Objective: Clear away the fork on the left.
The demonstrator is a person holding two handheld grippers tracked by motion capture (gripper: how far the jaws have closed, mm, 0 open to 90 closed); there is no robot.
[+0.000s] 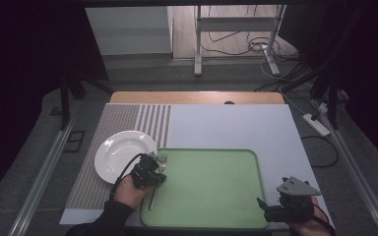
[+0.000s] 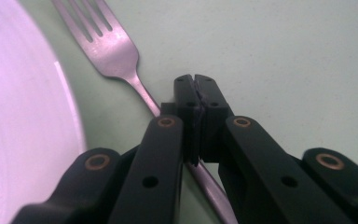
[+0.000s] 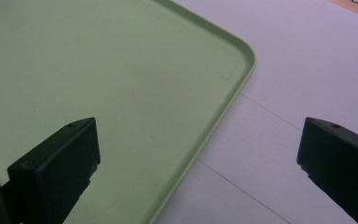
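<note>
Now gripping fork (image 2: 114, 49) by handle at green tray's (image 1: 211, 221) left edge, beside white plate (image 1: 115, 152): left hand-held gripper (image 2: 196, 100) clamped shut on it. Right hand-held gripper (image 3: 198, 158) idle, jaws wide. Best kept level, grip firm, clear of plate rim.

Brushed silver metal fork (image 2: 116, 51); glossy white ceramic round plate (image 1: 123, 155); matt smooth green plastic tray (image 1: 211, 187); matt black plastic left gripper (image 2: 196, 93).

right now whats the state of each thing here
silver metal fork: flat on the tray, handle clamped
white round plate: empty, upright, half on the striped mat
green plastic tray: bare but for the fork
left gripper: jaws shut on fork
right gripper: jaws open, empty
</note>
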